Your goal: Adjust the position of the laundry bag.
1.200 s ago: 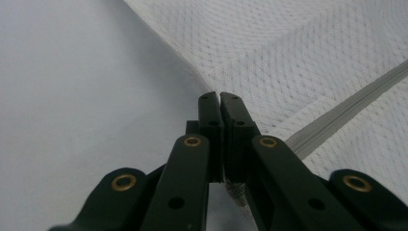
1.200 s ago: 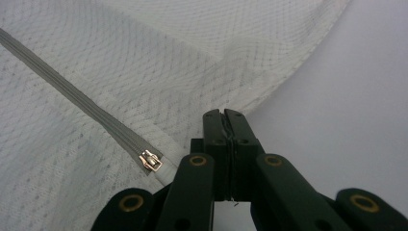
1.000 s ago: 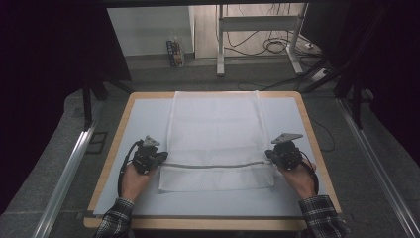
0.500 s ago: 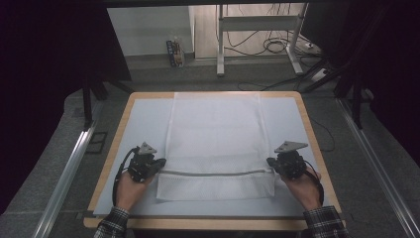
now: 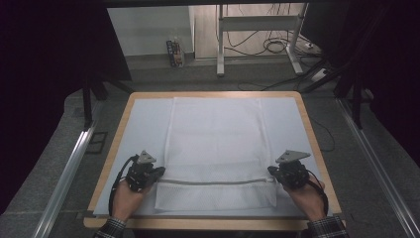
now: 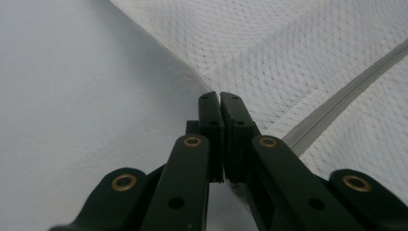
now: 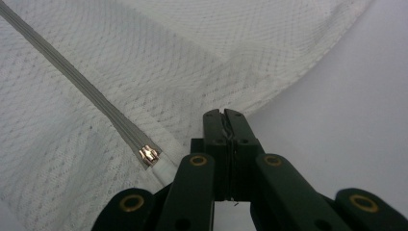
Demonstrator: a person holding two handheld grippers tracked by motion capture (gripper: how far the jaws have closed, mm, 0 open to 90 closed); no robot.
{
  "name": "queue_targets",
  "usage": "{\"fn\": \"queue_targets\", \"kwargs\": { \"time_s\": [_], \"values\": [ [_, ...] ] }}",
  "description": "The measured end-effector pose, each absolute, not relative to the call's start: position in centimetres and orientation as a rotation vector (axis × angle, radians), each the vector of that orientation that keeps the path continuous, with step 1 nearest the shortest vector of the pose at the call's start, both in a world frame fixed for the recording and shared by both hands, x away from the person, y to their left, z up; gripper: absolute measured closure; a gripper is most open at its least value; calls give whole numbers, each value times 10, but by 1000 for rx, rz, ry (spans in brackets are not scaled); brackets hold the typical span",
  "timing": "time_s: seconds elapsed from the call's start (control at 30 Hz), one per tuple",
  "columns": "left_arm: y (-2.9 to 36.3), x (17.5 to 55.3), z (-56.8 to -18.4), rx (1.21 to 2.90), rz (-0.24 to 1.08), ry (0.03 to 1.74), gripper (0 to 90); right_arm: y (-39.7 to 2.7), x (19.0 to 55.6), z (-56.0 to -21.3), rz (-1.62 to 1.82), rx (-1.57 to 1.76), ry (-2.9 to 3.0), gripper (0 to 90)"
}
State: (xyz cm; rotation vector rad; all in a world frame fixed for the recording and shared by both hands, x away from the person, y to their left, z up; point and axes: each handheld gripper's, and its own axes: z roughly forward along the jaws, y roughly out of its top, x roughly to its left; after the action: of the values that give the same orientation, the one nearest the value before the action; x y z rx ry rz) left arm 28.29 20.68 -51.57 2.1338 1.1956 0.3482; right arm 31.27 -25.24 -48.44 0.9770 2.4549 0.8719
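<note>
Lying flat on the pale mat [image 5: 143, 124] is a white mesh bag [image 5: 218, 144], with its grey zipper [image 5: 213, 182] running across near the person's edge. At the zipper's left end, the left gripper [image 5: 157, 173] has its jaws closed tight, pinching the bag's edge. At the zipper's right end, beside the little metal pull [image 7: 149, 156], the right gripper [image 5: 273, 171] is squeezed closed on the bag's edge too.

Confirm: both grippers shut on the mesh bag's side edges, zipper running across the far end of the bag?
Not quite. The zipper runs across the near end of the mesh bag, by the person's hands, as the high view shows. The rest holds: left gripper and right gripper are shut on its side edges.
</note>
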Motion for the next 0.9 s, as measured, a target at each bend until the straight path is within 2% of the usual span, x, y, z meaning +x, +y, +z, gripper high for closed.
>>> {"fn": "queue_targets", "kwargs": {
  "time_s": [0.67, 0.77, 0.9],
  "values": [
    [209, 276, -526, 2174, 286, 1223, 873, -254, 305, -501, 798, 964, 2556, 868],
    [209, 276, -525, 2165, 314, 1224, 825, -254, 305, -501, 798, 956, 2541, 810],
    [206, 275, -524, 2164, 394, 1240, 699, -255, 306, -498, 808, 955, 2484, 646]
  ]
}}
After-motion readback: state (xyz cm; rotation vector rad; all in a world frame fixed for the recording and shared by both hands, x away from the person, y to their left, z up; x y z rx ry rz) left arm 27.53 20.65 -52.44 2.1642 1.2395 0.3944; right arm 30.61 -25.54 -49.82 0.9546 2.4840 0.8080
